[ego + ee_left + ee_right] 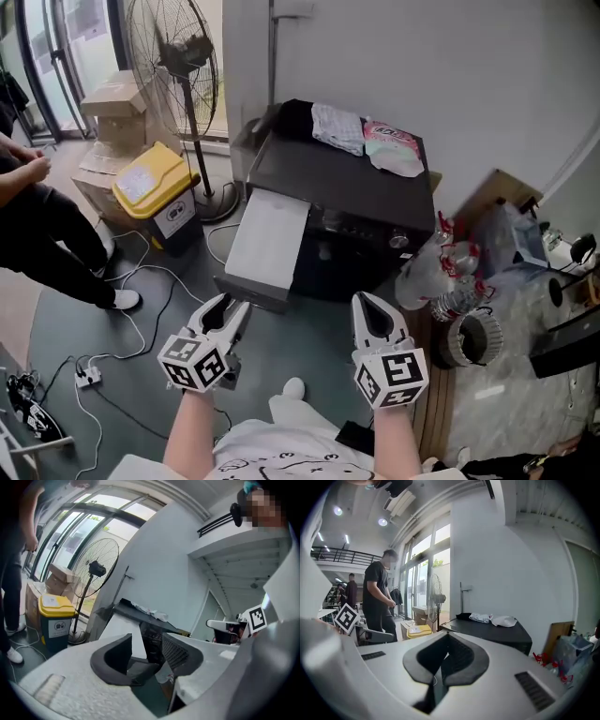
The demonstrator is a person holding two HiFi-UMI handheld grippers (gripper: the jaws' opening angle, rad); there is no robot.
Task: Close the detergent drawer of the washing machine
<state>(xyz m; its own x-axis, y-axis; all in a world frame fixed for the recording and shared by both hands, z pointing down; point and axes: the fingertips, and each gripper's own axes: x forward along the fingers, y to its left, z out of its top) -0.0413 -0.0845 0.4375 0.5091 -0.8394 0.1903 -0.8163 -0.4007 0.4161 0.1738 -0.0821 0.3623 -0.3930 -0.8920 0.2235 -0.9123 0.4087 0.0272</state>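
Observation:
A black washing machine [352, 183] stands against the wall ahead. A pale grey drawer [268, 238] sticks out of its front towards me. Both grippers hang in the air short of it, touching nothing. My left gripper [225, 317] is below the drawer's near edge, jaws apart and empty. In the left gripper view, the left gripper [146, 643] frames the machine [151, 620] and the drawer [111, 629]. My right gripper [373, 315] is to the right, its pads together. The right gripper [447, 638] looks past the machine's top [497, 632].
Cloths [337, 127] and a pink bag [394, 150] lie on the machine. A yellow-lidded bin [150, 186], a standing fan [178, 56] and boxes [117, 103] are at left. A person [37, 234] stands far left. Cables and a power strip [89, 375] cross the floor. Bottles [441, 277] crowd the right.

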